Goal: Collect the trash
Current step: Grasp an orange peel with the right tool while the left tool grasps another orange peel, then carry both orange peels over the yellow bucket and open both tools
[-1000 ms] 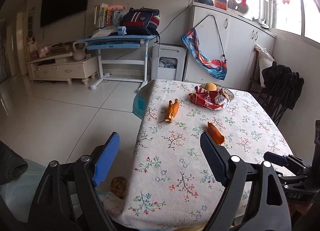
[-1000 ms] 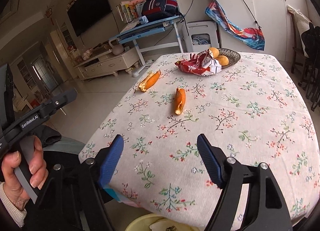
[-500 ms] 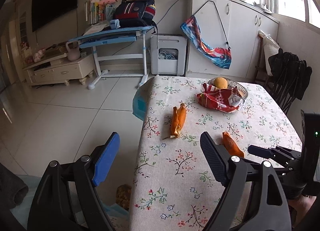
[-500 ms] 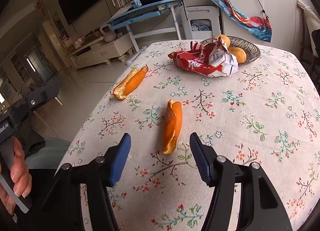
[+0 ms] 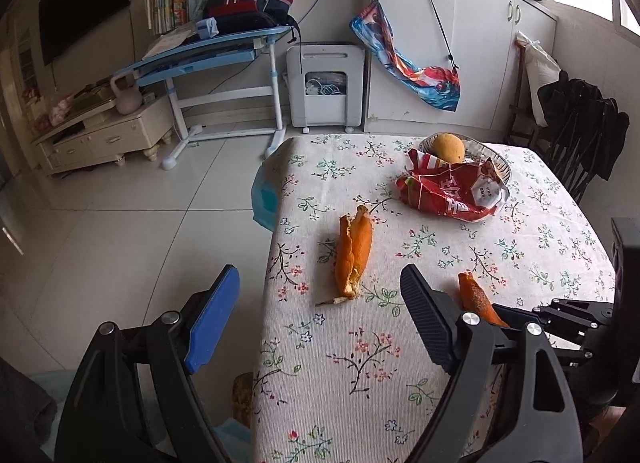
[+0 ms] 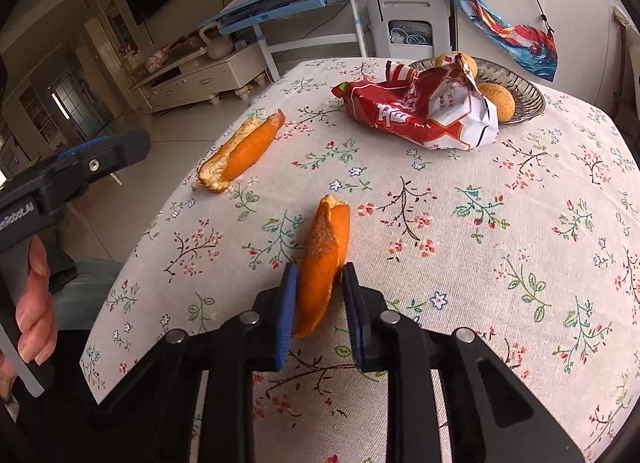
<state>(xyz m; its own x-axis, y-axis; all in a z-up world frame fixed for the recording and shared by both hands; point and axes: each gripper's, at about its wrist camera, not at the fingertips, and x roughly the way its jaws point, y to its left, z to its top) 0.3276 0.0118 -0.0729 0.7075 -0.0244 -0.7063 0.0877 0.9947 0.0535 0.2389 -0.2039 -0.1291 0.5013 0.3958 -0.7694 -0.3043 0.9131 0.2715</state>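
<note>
Two orange peels lie on the floral tablecloth (image 5: 360, 363). In the right wrist view my right gripper (image 6: 320, 283) has its jaws closing, and both pads press on the near end of the nearer peel (image 6: 324, 247). The left wrist view shows that peel (image 5: 476, 299) behind my own right finger. My left gripper (image 5: 320, 277) is open just short of the longer peel (image 5: 354, 255), with nothing between its fingers. That longer peel (image 6: 244, 151) lies near the table's left edge. A crumpled red snack bag (image 5: 448, 195) (image 6: 404, 111) lies further back.
A bowl (image 6: 528, 99) with oranges stands behind the bag. A chair draped with a black coat (image 5: 580, 143) is at the table's right. A blue seat (image 5: 264, 199) stands at its left edge. A hand (image 6: 36, 303) grips the left tool's handle.
Both grippers have moved forward over the table toward the peels. The right jaws have closed from wide open onto the nearer peel. The left jaws have stayed open.
</note>
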